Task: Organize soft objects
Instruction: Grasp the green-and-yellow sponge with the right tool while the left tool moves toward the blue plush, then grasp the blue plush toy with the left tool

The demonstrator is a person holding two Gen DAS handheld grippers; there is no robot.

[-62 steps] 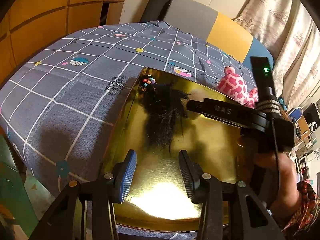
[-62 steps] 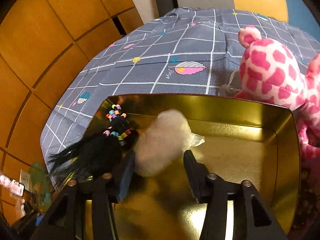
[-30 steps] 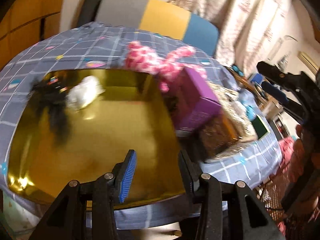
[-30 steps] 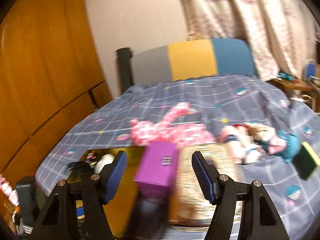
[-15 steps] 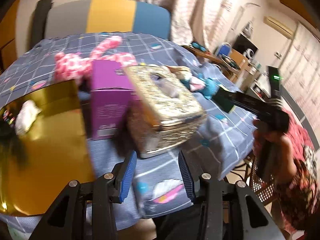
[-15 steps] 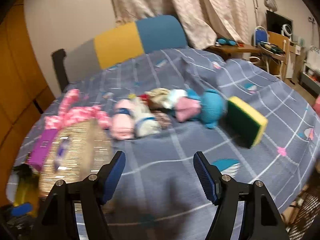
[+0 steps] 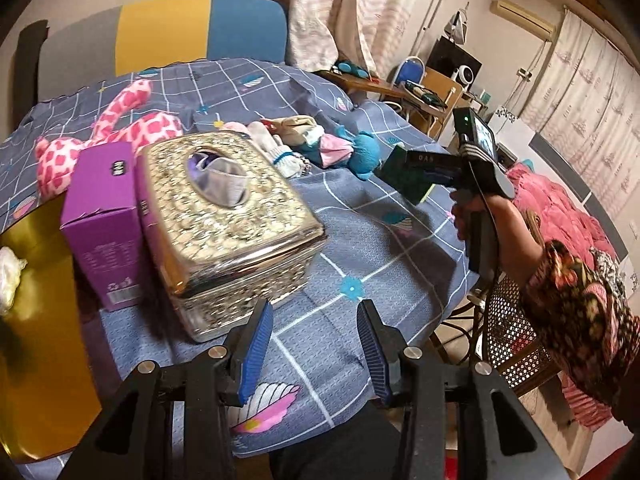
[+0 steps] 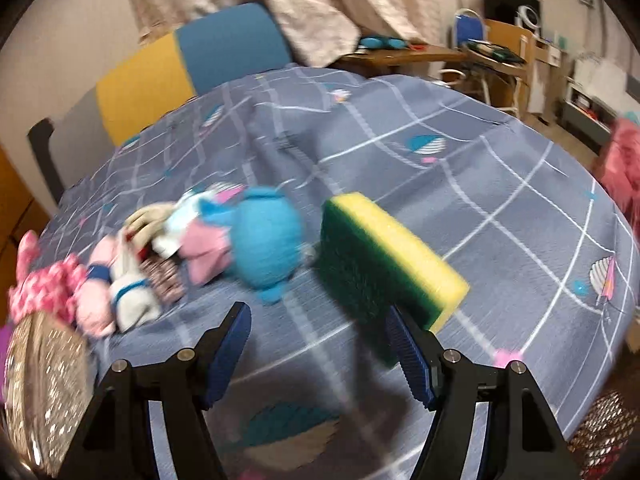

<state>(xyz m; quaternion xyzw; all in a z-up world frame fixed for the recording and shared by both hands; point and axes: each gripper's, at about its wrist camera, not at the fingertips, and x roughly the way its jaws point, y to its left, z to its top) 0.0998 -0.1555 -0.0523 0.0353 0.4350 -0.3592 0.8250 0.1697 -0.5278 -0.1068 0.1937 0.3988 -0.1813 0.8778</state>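
Right wrist view: sponge [image 8: 384, 256] and soft toys on checked cloth [image 8: 480, 168].
Right gripper [image 8: 320, 344] released, jaws apart and just widened, nothing between them; sponge lies just beyond its right finger. Blue plush [image 8: 266, 248] beside sponge, sock heap [image 8: 132, 276] next. Left gripper [image 7: 316, 354] released, empty, near tissue box [image 7: 224, 216]; purple carton [image 7: 102, 224] and gold tray [image 7: 40, 352] alongside.

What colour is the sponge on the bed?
The sponge is yellow with a dark green scouring side, clearest in the right wrist view.
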